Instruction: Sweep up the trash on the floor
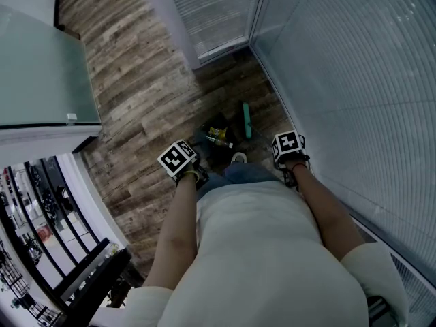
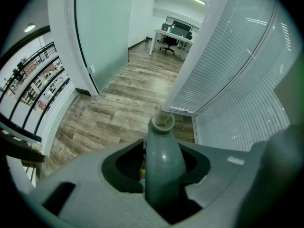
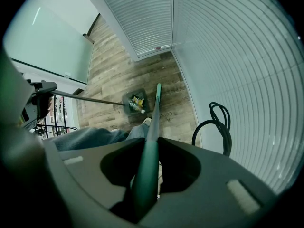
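Open wood floor (image 1: 136, 80) runs far and left, free to pass; on the right a glass wall (image 1: 354, 80) with blinds shuts the side and meets the far blinds (image 1: 211, 12) in a tight corner; there the dustpan (image 1: 204, 145) and broom (image 1: 246, 120) fill the floor just beyond the person's shoe (image 1: 238, 158); a black cable (image 3: 216, 122) loops by the right wall; a frosted panel (image 1: 41, 67) and railing (image 1: 85, 272) bound the left.

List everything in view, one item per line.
floor: one, brown wood planks, underfoot
dustpan: one, dark, on floor ahead of shoe
trash: several pieces, some yellow, inside dustpan
broom: one, green, head on floor right of dustpan
cable: one, black, looped by glass wall
railing: one, black, far left
shoe: one, pale, behind dustpan
left gripper: one, grey, shut on dustpan handle
right gripper: one, grey, shut on broom handle
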